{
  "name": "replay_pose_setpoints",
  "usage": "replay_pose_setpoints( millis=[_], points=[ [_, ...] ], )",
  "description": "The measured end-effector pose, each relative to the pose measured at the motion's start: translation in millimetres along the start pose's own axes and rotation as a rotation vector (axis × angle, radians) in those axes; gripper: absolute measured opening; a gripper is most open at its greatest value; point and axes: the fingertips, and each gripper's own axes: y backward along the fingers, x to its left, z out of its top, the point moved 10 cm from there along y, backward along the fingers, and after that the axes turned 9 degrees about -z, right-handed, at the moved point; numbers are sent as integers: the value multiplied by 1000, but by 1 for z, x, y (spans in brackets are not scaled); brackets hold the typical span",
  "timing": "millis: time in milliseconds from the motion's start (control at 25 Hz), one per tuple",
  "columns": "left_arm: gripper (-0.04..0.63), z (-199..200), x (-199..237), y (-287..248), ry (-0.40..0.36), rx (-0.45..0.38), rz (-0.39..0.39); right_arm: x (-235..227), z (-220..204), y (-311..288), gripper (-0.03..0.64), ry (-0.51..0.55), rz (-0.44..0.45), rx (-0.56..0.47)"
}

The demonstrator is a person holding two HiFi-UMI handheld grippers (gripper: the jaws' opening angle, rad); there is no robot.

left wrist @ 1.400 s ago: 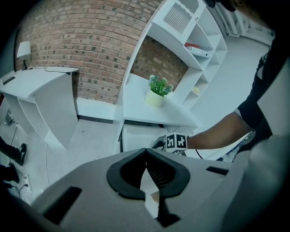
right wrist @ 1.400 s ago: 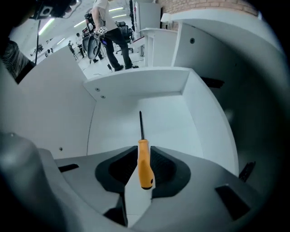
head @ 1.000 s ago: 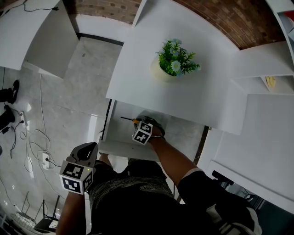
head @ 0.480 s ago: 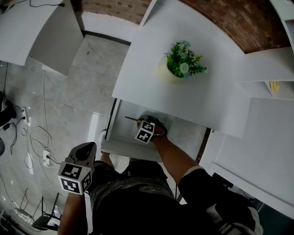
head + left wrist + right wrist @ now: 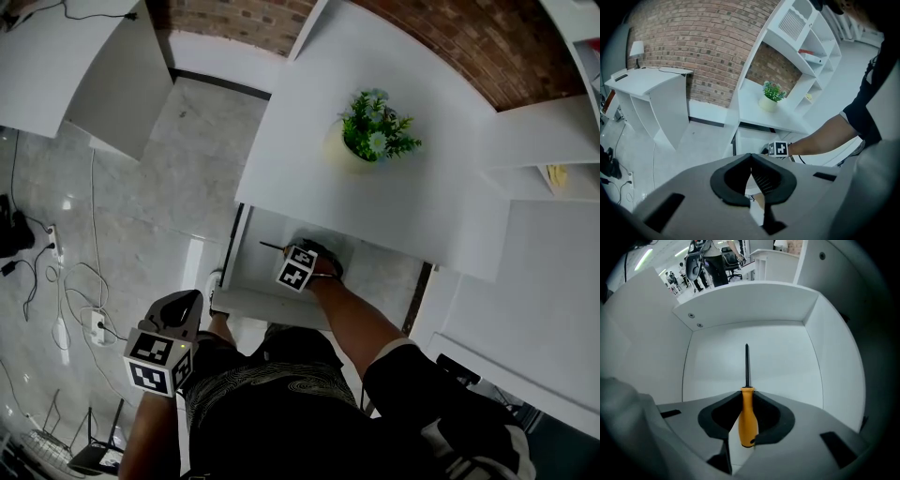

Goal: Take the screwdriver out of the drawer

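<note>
The screwdriver has an orange handle and a thin dark shaft. My right gripper is shut on the handle, and the shaft points toward the back wall of the open white drawer. In the head view the right gripper is inside the drawer under the desk, with the screwdriver's shaft sticking out to the left. My left gripper hangs outside the drawer, low at the left above the floor. In its own view the left gripper is shut on nothing.
A potted plant stands on the white desk top above the drawer. White shelves rise at the right. A second white desk stands at the upper left. Cables and a power strip lie on the grey floor.
The right gripper stays shut on the screwdriver inside the drawer. The head view has shifted slightly. The left gripper has hardly moved.
</note>
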Motion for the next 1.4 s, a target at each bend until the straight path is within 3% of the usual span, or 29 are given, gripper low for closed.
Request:
replay_pose_setpoints(
  millis=[600,1120,1400],
  points=[
    [18,31,-9,3,-128,-13,-91,3,-9,52,74,-110,-66,-50],
    [18,58,-28,13,-266,-41,-206,8,-4,148,72,-388,-164,-275],
    [18,60,-37,25,-319,-52,-259,20,6,197,74,-470,-232,-378]
  ],
)
